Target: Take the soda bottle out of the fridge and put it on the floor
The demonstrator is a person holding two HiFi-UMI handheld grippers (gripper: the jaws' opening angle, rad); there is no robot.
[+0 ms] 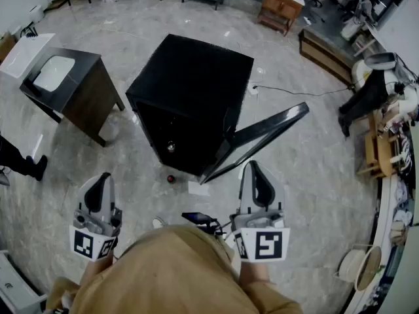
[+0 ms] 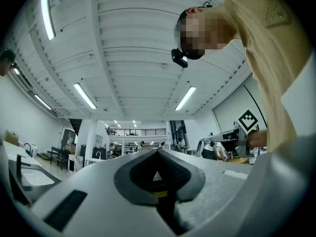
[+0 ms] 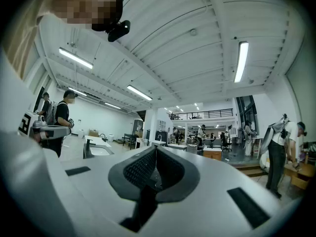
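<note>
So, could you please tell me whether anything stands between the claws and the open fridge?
Nothing tall does. The fridge door hangs open toward the right claw; only a small dark red object, possibly the bottle, and a white sheet sit on the floor between.

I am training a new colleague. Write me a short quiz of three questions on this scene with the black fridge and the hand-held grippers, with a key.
1. True or false: the black door of the black box-shaped fridge stands open.
2. The right hand-held gripper holds: A) a bottle; B) nothing, its jaws are shut; C) a sheet of paper.
3. In the head view, what stands on the floor to the left of the fridge?
Key: 1 true; 2 B; 3 a dark cabinet with a white sink basin.
</note>
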